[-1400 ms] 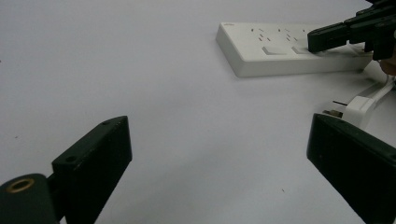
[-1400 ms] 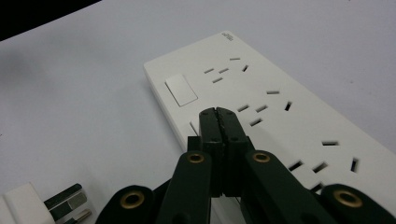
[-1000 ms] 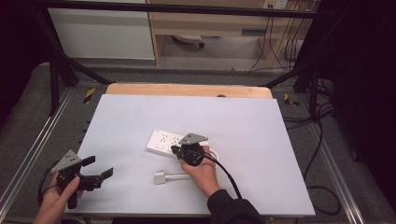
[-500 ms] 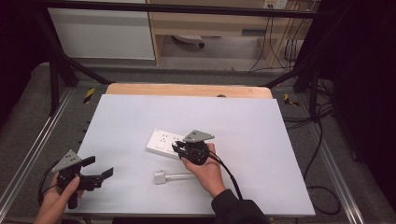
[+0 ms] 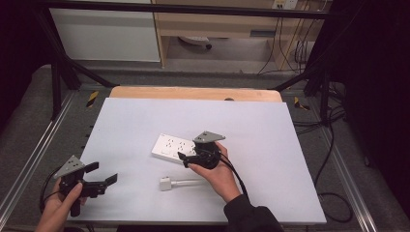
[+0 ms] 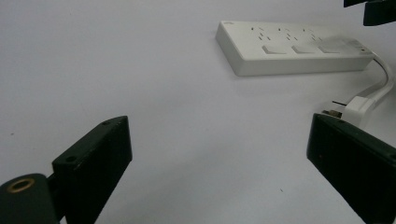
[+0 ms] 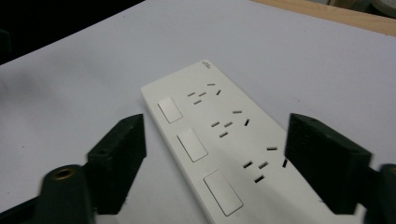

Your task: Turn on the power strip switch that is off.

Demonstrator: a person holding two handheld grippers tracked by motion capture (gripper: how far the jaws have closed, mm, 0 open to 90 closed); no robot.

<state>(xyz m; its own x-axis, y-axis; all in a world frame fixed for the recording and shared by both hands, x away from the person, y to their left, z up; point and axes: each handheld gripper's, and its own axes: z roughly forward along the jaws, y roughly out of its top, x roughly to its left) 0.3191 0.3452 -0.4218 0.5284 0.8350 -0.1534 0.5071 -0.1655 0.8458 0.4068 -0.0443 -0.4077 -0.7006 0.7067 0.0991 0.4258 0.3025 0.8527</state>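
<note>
While my right gripper hangs just above the white plastic three-outlet power strip, its jaws have just been opening and now stand wide, with nothing pressed between the pads. From the right gripper view the strip lies flat under the gap, three rocker switches along one side, slot sets along the other. It sits near the middle of the pale grey table top.

The strip's white plug on its short white cord lies on the table just in front of the strip, below my right hand, untouched. The left gripper view shows the plug with its prongs pointing toward my left jaw.

My left gripper rests low at the near left corner, well apart from the strip, jaws wide and empty.

Judgement: a switch press or placement on the strip looks finished, and I am at the release and retreat stage. The next move probably calls for turning to the plug: lowering one gripper over it, lining the jaws across its flat sides, and closing firmly enough that it does not twist. The stiff cord may tug the strip.
</note>
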